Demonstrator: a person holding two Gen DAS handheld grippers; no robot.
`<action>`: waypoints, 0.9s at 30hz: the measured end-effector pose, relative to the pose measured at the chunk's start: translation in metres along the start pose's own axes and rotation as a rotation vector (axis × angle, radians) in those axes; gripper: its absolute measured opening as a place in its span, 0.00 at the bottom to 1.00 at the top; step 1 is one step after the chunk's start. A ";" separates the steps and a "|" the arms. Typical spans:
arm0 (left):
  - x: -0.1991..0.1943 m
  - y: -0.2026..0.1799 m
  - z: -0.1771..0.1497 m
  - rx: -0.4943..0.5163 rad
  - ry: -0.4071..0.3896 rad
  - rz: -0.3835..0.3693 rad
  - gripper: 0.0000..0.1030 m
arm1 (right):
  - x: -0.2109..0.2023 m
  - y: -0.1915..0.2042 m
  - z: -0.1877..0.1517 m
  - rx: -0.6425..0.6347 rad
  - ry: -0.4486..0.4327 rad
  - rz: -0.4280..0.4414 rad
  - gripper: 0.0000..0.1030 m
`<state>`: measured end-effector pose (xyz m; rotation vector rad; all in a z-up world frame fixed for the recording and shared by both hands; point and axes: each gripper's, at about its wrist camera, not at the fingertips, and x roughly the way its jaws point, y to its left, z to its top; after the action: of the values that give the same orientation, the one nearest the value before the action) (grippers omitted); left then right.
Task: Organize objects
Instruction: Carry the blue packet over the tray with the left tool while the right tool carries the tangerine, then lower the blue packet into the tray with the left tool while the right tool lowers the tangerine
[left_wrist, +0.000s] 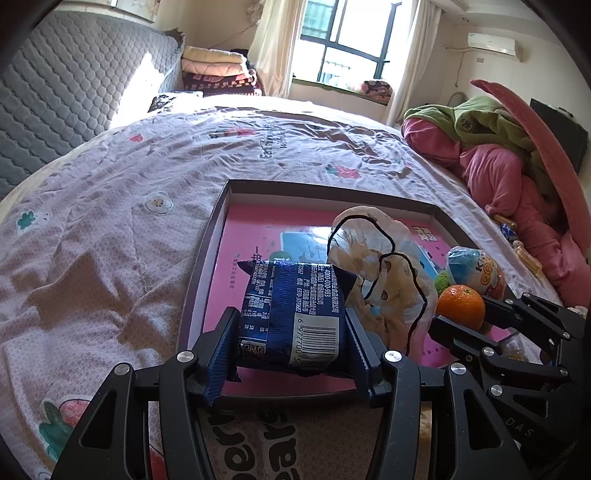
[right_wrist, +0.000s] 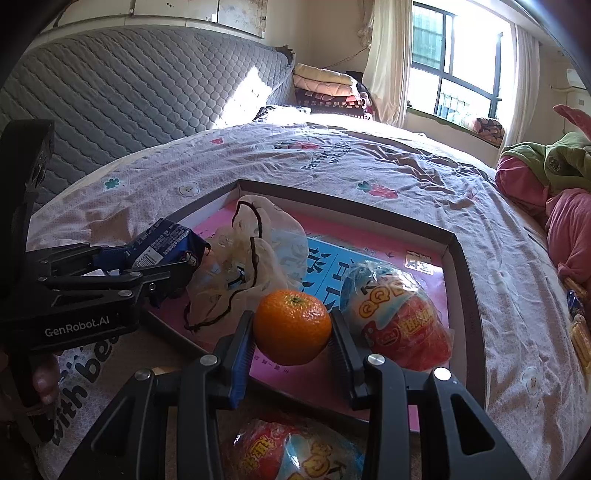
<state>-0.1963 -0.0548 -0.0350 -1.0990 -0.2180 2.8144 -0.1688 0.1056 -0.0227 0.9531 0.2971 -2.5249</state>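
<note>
1. The left gripper (left_wrist: 291, 332) is clenched on a blue snack packet (left_wrist: 291, 306), held over the near left part of the pink-floored tray (left_wrist: 207, 266) on the bed.
2. The right gripper (right_wrist: 291, 332) clasps an orange (right_wrist: 291, 326) between its pads above the tray's near edge.
3. A crumpled plastic bag (right_wrist: 258, 258) and an egg-shaped toy pack (right_wrist: 399, 317) lie in the tray.
4. Another wrapped pack (right_wrist: 295, 450) is half hidden under the right gripper; its label is unreadable.
</note>
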 end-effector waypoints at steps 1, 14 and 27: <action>0.000 0.000 -0.001 -0.001 -0.002 0.001 0.55 | 0.001 0.000 0.000 0.001 0.000 -0.001 0.38; 0.010 0.000 0.003 0.005 0.008 -0.001 0.55 | 0.006 -0.001 0.002 -0.002 0.012 0.004 0.38; 0.016 -0.004 0.005 0.013 0.011 -0.013 0.53 | 0.013 0.002 0.006 -0.021 0.032 0.026 0.38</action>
<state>-0.2113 -0.0491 -0.0418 -1.1058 -0.2044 2.7935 -0.1803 0.0977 -0.0276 0.9837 0.3181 -2.4802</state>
